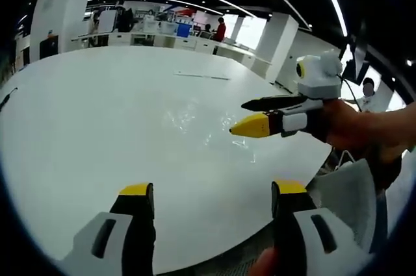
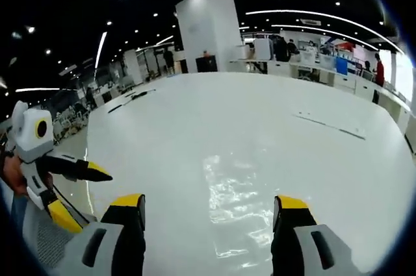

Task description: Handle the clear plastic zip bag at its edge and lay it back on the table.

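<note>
At the bottom of the left gripper view we see the left gripper [image 1: 212,198], its two yellow-tipped black jaws spread wide with bare white surface [image 1: 97,113] between them, nothing held. Just ahead and to the right, the right gripper [image 1: 250,115] enters from the side, a hand [image 1: 354,126] behind it; its jaws stand apart above the clear crinkled plastic zip bag [image 1: 201,126], which lies flat on the surface. Along the bottom of the right gripper view we note the right gripper's [image 2: 208,208] jaws parted, the bag [image 2: 234,201] lying between and just beyond them. Left gripper [image 2: 88,191] shows at the left edge, jaws apart. Beyond the surface we see white desks [image 1: 169,39] and a white pillar [image 2: 208,29].
</note>
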The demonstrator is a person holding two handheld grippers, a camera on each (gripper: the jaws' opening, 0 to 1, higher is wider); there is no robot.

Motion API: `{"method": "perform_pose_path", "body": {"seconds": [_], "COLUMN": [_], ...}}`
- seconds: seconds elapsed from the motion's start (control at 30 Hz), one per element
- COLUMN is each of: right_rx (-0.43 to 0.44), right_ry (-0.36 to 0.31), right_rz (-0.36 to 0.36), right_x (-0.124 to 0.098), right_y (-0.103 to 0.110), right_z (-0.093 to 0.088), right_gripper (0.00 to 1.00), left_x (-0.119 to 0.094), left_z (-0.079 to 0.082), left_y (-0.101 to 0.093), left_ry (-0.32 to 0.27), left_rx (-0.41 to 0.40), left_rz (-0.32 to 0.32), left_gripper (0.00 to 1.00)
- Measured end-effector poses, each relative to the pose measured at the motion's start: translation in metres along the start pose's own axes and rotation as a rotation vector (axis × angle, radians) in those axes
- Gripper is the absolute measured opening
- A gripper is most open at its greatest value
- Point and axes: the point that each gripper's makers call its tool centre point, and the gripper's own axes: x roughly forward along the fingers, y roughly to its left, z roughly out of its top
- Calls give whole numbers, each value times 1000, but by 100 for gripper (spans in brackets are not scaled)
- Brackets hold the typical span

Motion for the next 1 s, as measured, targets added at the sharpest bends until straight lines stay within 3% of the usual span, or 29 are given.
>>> {"method": "perform_pose_path", "body": {"seconds": [0.43,0.57,1.0], "right_rx": [-96,-129,-124], "right_ry": [55,86,113], "right_rz": [53,66,46], "right_x": [29,39,48], "right_y": [9,11,-2], "right_z": [5,-2,-10], "right_gripper": [80,80,79], "left_x": [0,-1,-4], "left_z": [-3,-2,1], "left_y": [1,2,5], "left_ry": [13,10,-15], "left_rx": [-4,-11,-31], "left_rz": [1,5,12], "left_gripper": [73,73,72]}}
